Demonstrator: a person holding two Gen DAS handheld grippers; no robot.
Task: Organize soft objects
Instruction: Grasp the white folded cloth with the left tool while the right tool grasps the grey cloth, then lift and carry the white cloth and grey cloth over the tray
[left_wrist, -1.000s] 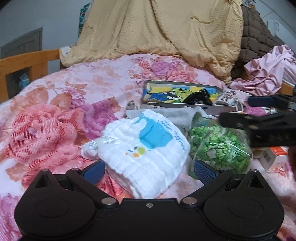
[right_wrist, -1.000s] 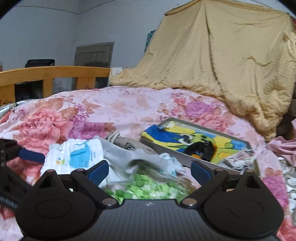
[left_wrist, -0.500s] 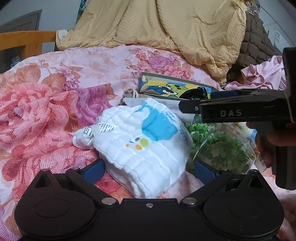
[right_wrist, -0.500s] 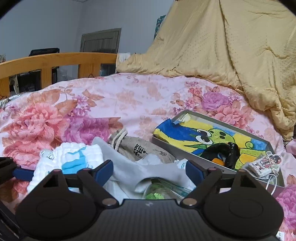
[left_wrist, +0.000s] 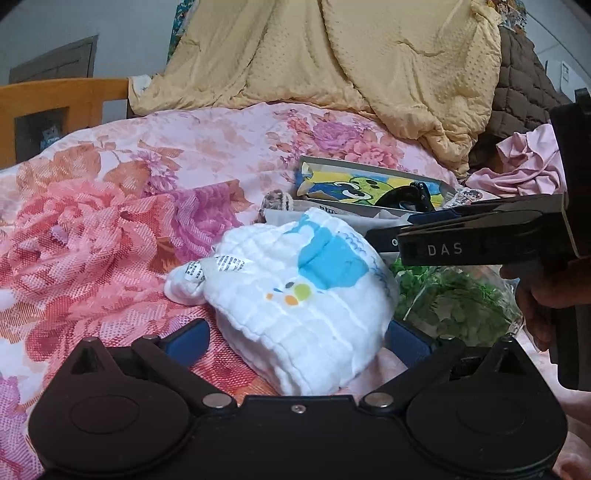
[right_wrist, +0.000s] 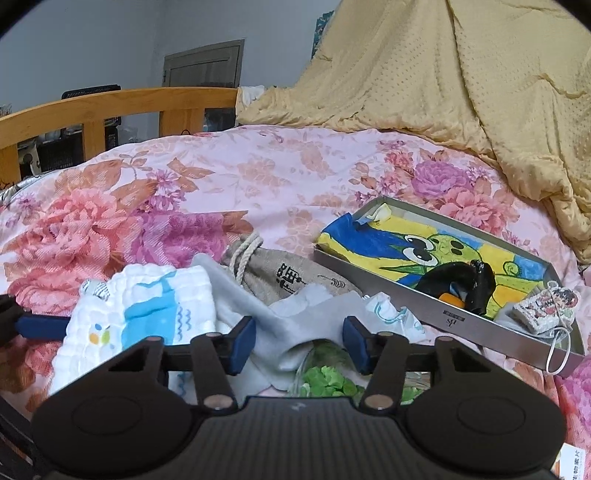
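Here, the flowery bedspread (right_wrist: 280, 177) fills the view. On it lies a metal tray (right_wrist: 461, 321), far and right. The folded white cloth (left_wrist: 306, 306) sits between the wide-apart fingers of the left gripper (left_wrist: 295, 338), not squeezed. Right of it, a gray cloth (right_wrist: 280, 332) lies between the closing jaws of the right gripper (right_wrist: 299, 345), over a bag of green bits (left_wrist: 458, 299).

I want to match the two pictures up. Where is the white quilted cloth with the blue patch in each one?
Left wrist view: the white quilted cloth with the blue patch lies centre, low.
Right wrist view: it lies lower left.
Shared landmark: the grey metal tray with the cartoon frog picture lies behind it, to the right.
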